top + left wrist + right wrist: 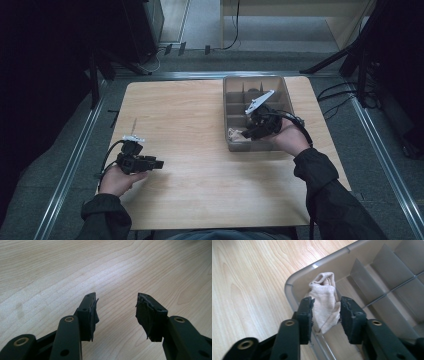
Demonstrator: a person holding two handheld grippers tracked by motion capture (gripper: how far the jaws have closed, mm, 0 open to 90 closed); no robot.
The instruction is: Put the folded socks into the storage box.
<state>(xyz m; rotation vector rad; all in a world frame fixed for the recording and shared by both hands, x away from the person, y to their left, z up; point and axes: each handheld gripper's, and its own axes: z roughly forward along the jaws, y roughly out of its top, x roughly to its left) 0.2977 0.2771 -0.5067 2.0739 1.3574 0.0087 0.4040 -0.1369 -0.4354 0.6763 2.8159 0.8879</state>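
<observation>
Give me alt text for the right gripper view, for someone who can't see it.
The right tongs straddle a folded beige cloth that lies in the corner compartment of a grey divided bin, jaws close on either side of it; whether they pinch it is unclear. The bin rests on a light wooden table, and its other visible compartments look empty.

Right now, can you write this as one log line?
right gripper: jaws around cloth, in bin corner | left gripper: open, over table
</observation>
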